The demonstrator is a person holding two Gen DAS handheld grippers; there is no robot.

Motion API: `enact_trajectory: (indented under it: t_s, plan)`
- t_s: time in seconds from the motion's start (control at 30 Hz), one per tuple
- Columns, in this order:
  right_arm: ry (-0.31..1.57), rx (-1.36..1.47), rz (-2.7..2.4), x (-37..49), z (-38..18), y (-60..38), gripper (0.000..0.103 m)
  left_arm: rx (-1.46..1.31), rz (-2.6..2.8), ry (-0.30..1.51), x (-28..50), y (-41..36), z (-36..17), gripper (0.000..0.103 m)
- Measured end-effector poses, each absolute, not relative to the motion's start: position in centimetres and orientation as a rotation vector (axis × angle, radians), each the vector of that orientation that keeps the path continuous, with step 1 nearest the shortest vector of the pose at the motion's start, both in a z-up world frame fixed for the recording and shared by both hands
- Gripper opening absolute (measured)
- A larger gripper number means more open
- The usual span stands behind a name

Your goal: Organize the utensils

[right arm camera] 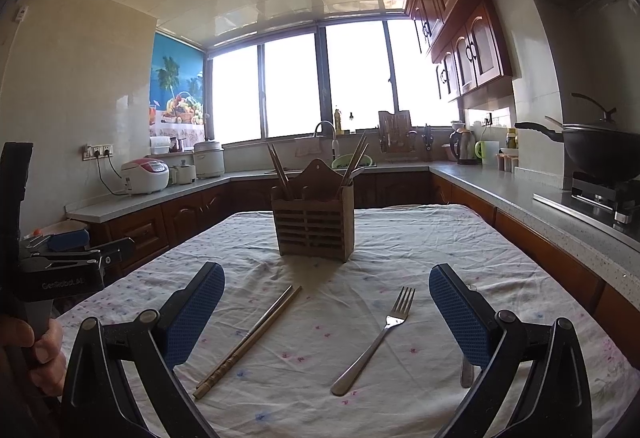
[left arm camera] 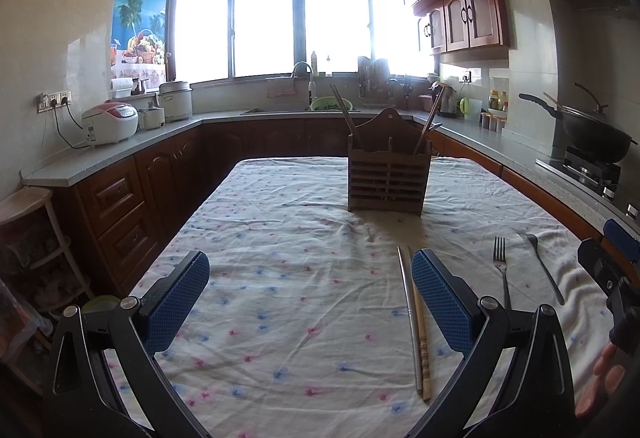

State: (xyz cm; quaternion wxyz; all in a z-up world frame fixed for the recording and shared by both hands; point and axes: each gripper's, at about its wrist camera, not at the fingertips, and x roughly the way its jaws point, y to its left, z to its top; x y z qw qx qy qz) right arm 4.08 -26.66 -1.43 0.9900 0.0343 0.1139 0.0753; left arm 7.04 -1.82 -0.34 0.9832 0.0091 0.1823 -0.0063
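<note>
A wooden utensil holder stands on the table's far middle with chopsticks in both end slots. A pair of chopsticks lies on the cloth, one metal, one wooden. A steel fork lies to their right. A spoon lies right of the fork; only its handle end shows behind the right finger. My left gripper is open and empty above the cloth, the chopsticks just left of its right finger. My right gripper is open and empty, with chopsticks and fork between its fingers.
The table has a floral cloth. Counters wrap around: rice cookers at left, a sink under the window, a wok on the stove at right. A shelf stands at the left.
</note>
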Motion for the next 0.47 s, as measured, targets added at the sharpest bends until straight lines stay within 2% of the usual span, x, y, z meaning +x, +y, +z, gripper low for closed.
enact_trajectory:
  t_s: [0.47]
  plan:
    - [0.280,0.080,0.151,5.6,-1.6,-27.2,0.103,-0.001,-0.034,0.387,8.2,-2.0,-0.3,0.103]
